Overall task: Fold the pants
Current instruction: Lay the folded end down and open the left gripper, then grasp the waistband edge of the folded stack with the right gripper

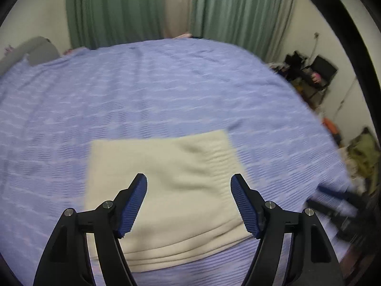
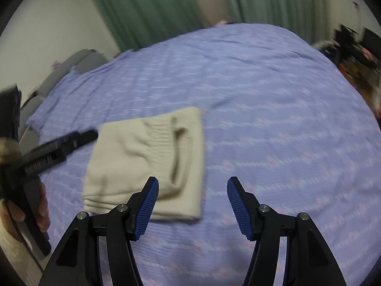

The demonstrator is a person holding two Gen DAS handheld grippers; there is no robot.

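Left tool (image 2: pixel 78 138) and hand (image 2: pixel 35 205) only in right view, beside pants (image 2: pixel 133 157)

Two handheld grippers, left gripper (image 1: pixel 188 183) and right gripper (image 2: pixel 193 186): black plastic linkage arms with triangular cut-outs, silver round pivot pins, and ribbed blue pads (image 1: pixel 135 205) lining each tapered finger's inner face.

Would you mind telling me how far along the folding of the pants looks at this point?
Done: the cream pants lie on the purple bedspread as a compact rectangle, layered edges stacked at the near side. In hand: nothing; the left gripper and right gripper both stand open with no cloth between the pads. Left: apparently little, perhaps smoothing the wrinkles on top.
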